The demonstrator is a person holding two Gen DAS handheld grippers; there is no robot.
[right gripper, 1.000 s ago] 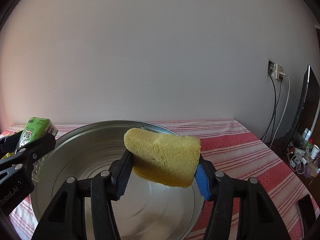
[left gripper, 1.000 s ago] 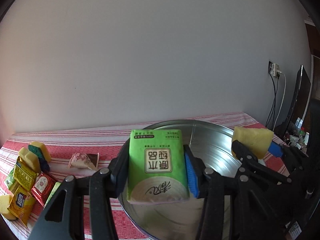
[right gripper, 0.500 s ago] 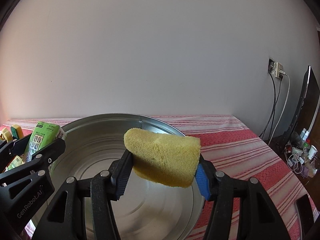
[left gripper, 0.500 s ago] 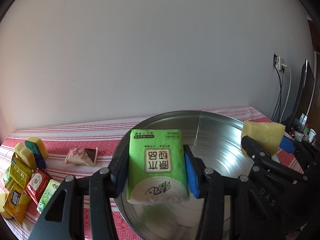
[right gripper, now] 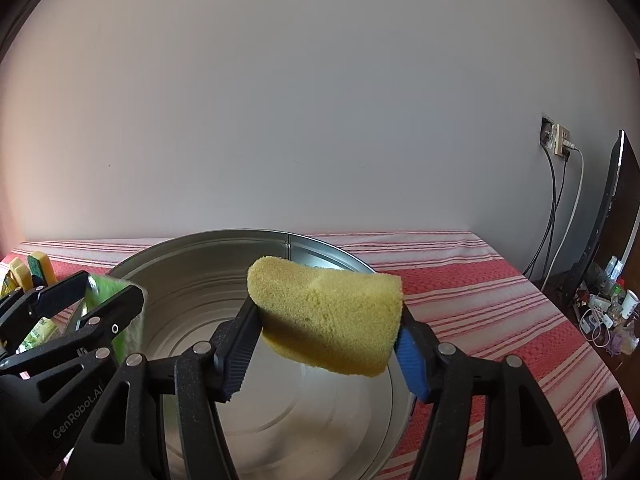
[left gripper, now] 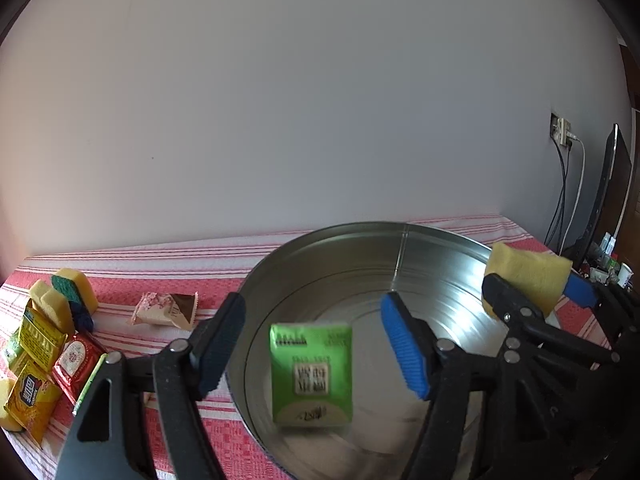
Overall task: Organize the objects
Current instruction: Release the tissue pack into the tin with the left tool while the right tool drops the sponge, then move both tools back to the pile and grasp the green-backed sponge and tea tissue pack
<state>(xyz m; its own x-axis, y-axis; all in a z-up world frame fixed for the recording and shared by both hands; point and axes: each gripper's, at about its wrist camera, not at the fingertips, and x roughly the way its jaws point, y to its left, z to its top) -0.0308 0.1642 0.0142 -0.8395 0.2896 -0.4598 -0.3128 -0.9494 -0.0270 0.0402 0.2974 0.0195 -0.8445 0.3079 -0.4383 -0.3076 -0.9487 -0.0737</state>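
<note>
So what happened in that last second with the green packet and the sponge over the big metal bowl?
The left gripper has just been opening and let go of the green packet, which is blurred, dropping into the metal basin. The right gripper has also been opening, yet the yellow sponge sits between its pads as before. Both grippers stayed over the basin; the packets on the striped cloth are unmoved.

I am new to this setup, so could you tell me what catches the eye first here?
A blurred green packet hangs loose between the left gripper's just-opened jaws, over the big metal basin. Beside it, the right gripper holds a yellow sponge over the same basin, its jaws just easing open.
</note>
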